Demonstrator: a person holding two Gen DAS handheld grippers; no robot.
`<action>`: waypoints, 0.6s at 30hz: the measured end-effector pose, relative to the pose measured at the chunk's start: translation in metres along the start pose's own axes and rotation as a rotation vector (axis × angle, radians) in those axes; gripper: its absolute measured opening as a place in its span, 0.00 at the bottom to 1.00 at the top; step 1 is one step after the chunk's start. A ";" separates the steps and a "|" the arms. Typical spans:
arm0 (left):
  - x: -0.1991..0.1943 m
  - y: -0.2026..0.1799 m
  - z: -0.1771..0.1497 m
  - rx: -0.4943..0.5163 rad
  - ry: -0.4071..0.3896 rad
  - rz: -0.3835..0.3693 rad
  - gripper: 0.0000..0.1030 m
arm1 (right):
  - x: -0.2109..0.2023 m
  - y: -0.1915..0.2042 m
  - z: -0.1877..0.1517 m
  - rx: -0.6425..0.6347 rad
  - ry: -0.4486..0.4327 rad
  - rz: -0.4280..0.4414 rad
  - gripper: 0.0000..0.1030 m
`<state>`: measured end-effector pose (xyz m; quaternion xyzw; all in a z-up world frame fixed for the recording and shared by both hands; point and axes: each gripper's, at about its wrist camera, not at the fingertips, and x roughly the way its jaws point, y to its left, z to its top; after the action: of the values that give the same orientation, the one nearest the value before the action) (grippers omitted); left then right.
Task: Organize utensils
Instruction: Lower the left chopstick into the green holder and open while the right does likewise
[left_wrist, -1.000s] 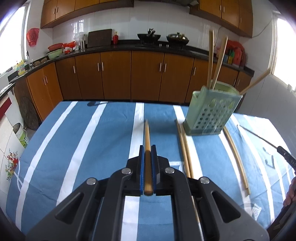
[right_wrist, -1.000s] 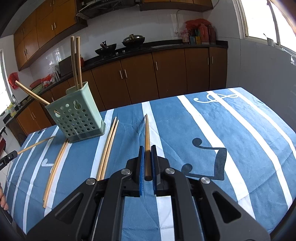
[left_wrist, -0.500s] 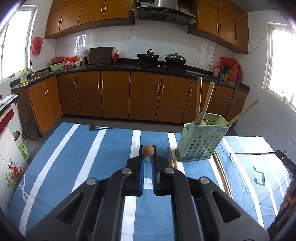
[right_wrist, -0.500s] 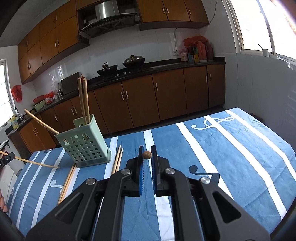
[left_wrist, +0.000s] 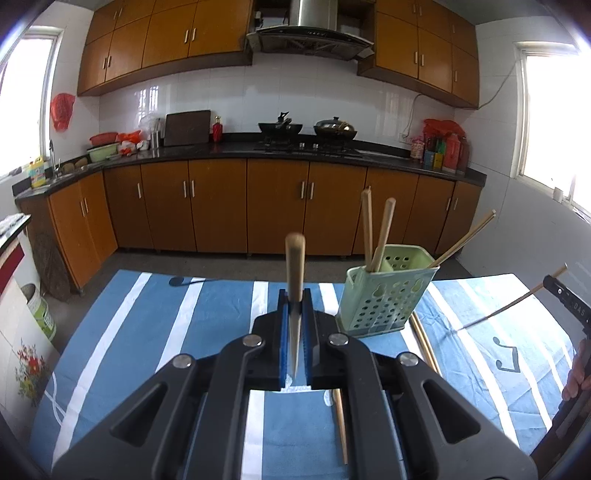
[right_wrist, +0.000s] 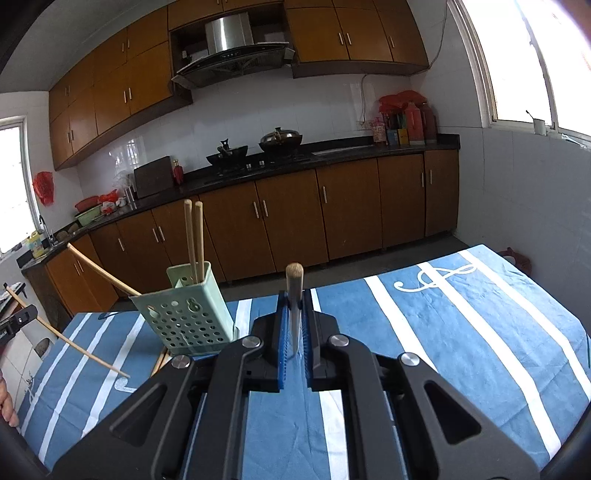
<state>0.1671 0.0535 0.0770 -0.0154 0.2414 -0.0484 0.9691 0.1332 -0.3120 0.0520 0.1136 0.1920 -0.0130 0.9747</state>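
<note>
My left gripper (left_wrist: 295, 295) is shut on a wooden chopstick (left_wrist: 295, 266) that points up and away. A pale green perforated holder (left_wrist: 384, 291) stands on the table just right of it, with three chopsticks (left_wrist: 373, 232) inside. My right gripper (right_wrist: 294, 295) is shut on another chopstick (right_wrist: 294, 284), tilted up the same way. The holder (right_wrist: 188, 314) is to its left. Each gripper shows at the edge of the other's view, holding its thin stick: the right one (left_wrist: 569, 295) and the left one (right_wrist: 18, 321).
The table carries a blue cloth with white stripes (right_wrist: 461, 332). Loose chopsticks (left_wrist: 424, 339) lie on it beside the holder, one (left_wrist: 340, 424) under my left gripper. Brown kitchen cabinets (left_wrist: 277, 206) and a counter stand beyond the table's far edge.
Both grippers have tipped upward and lifted, so their chopsticks went from lying flat along the cloth to pointing up. The holder now appears lower and farther in both views.
</note>
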 end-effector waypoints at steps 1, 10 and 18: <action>-0.002 -0.002 0.002 0.004 -0.006 -0.005 0.08 | -0.003 0.002 0.005 -0.001 -0.010 0.009 0.07; -0.024 -0.030 0.030 0.025 -0.073 -0.094 0.08 | -0.034 0.026 0.043 -0.018 -0.102 0.126 0.07; -0.024 -0.077 0.078 0.032 -0.187 -0.154 0.08 | -0.035 0.062 0.088 -0.017 -0.251 0.203 0.08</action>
<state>0.1756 -0.0201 0.1614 -0.0231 0.1474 -0.1249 0.9809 0.1375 -0.2725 0.1576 0.1215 0.0562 0.0729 0.9883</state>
